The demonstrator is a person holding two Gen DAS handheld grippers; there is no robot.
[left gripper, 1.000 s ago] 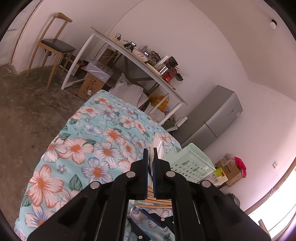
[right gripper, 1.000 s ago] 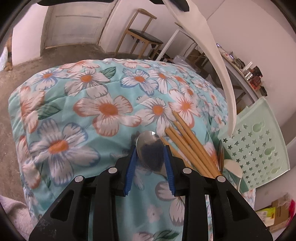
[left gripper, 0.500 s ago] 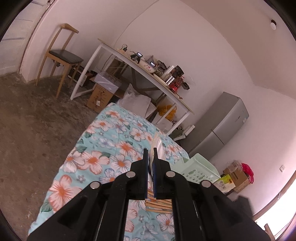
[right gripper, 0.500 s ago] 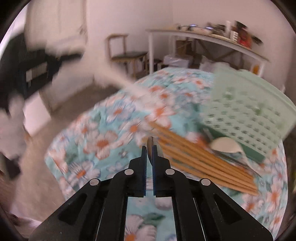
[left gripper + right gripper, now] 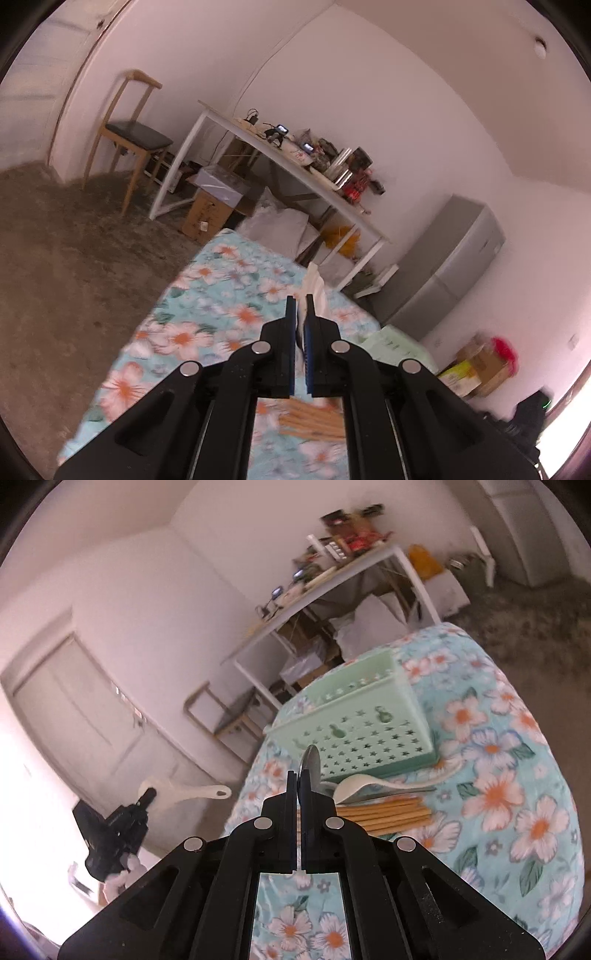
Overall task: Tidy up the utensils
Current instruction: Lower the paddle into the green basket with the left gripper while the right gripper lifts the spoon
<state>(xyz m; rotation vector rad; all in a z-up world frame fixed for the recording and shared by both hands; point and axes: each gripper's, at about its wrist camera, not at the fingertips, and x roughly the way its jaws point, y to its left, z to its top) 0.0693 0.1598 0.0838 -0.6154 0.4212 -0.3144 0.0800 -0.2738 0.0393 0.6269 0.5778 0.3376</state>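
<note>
Right gripper clamped edge-on to a thin metal spoon, lifted short of the mint-green perforated plastic basket. Left gripper pinching a white plastic spatula above the floral-clothed table. Could twist or slip from so narrow a hold, or snag on the basket rim, landing among the bamboo chopsticks and white spoon.

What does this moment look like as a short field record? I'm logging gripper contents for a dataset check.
left gripper: shut on white spatula, raised above the table
right gripper: shut on metal spoon, bowl edge-on above the fingertips
basket: mint green, star-perforated, on the floral cloth; inside not visible
chopsticks: wooden bundle lying on the cloth in front of the basket
white spoon: lying on the chopsticks
other view of left gripper: spatula handle sticks out sideways
</note>
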